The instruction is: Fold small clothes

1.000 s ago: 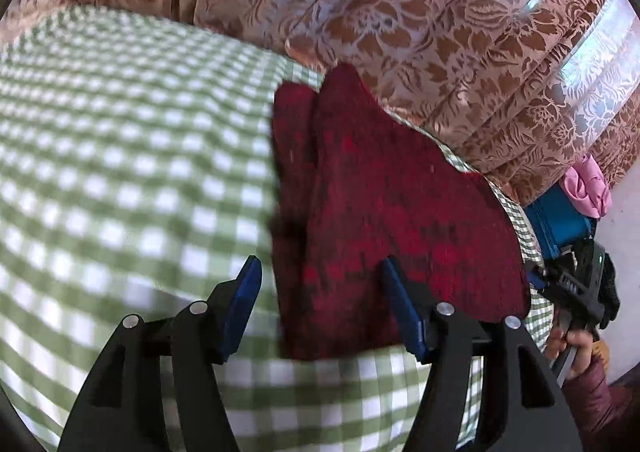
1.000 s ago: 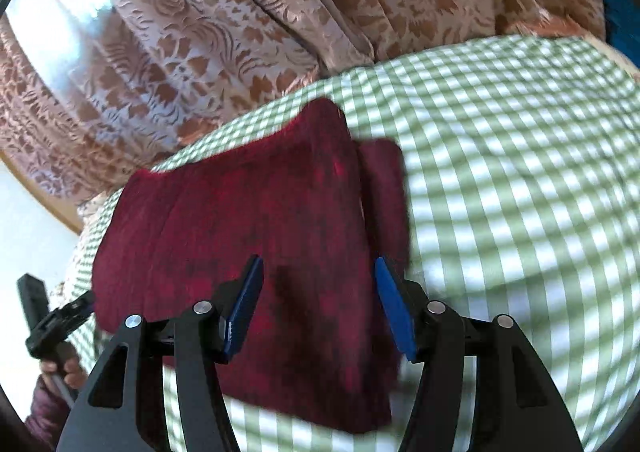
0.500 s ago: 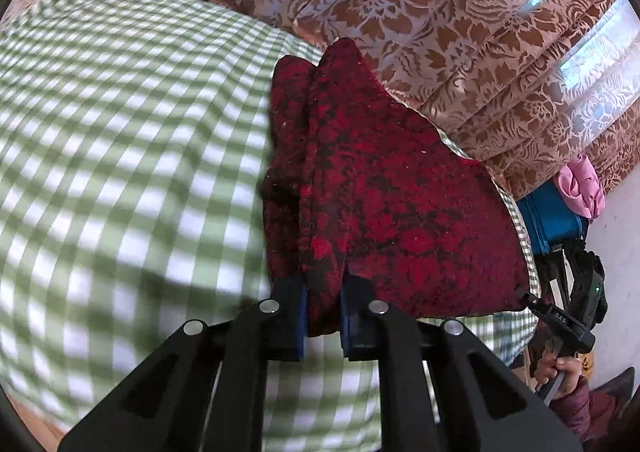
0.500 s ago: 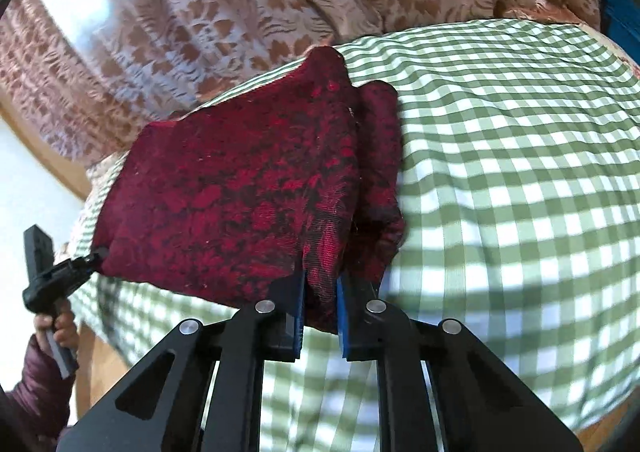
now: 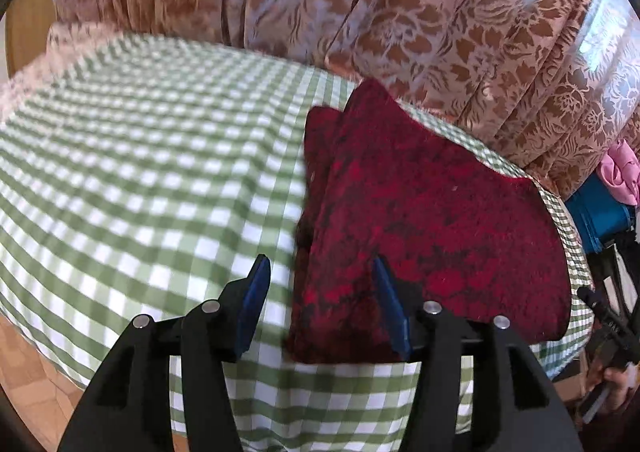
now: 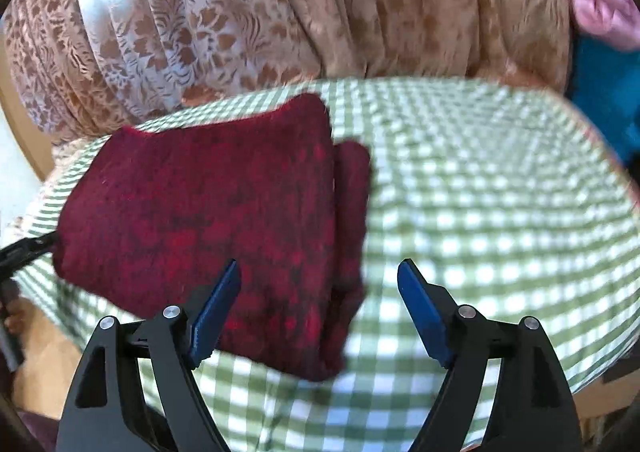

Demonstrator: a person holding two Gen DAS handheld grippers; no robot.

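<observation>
My left gripper (image 5: 320, 304) and right gripper (image 6: 320, 308) are both opening, nothing pinched between the pads. The red garment (image 5: 420, 244) lies folded on the checked tablecloth (image 5: 140, 172), at my left's one o'clock and my right's eleven. I judge I'm letting the fold settle flat.

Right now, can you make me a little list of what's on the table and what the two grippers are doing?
cloth: dark red garment, folded, lying flat
surface: table under a green checked tablecloth
behind: brown flowered curtain
left gripper: jaws opening, nothing pinched, over the garment's near edge
right gripper: jaws opening, nothing pinched, over the garment's near corner
off to the side: pink cloth on something blue
</observation>
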